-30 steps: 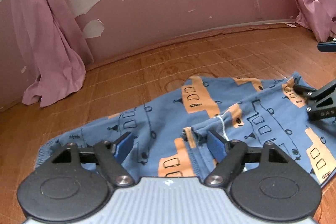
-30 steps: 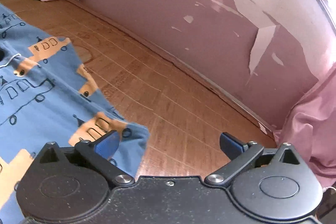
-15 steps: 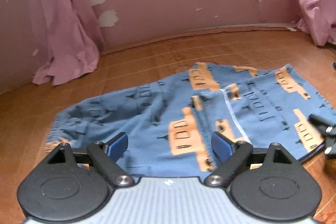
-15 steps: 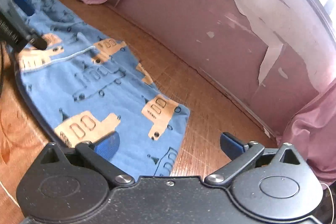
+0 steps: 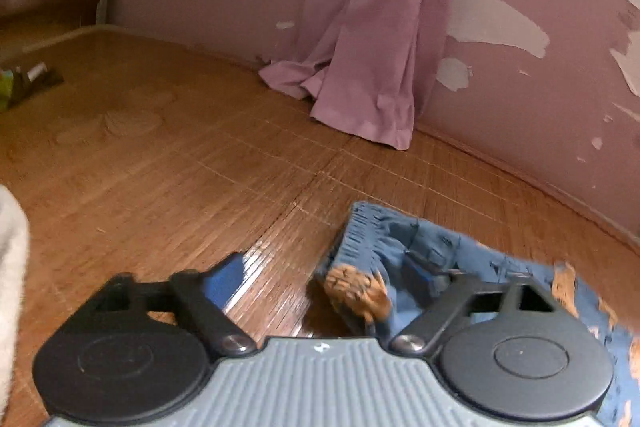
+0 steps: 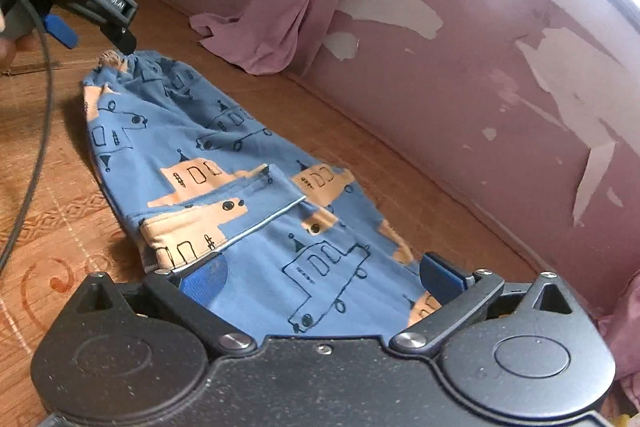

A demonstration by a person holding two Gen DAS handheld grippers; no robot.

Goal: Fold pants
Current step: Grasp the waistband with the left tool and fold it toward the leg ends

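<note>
Blue pants (image 6: 224, 163) with orange vehicle prints lie lengthwise on the wooden floor, one layer folded over the other. In the right wrist view my right gripper (image 6: 322, 275) is open, low over the pants' near end, with cloth showing between its fingers. The gathered waistband end (image 5: 368, 239) lies crumpled in the left wrist view. My left gripper (image 5: 324, 277) is open there, its right finger over the cloth and its left finger (image 5: 224, 279) over bare floor. From the right wrist view, the left gripper (image 6: 94, 37) hovers at that far end.
A pink curtain (image 5: 368, 67) hangs to the floor against a peeling pink wall (image 6: 480, 75). A grey cable (image 6: 40, 131) runs down the left of the right wrist view. Small items (image 5: 20, 83) lie at the far left, and white cloth (image 5: 10, 267) is at the frame edge.
My left gripper has swung left, from over the middle of the pants to their waistband end. The right gripper has turned, so the pants' whole length now shows. Both stayed open.
</note>
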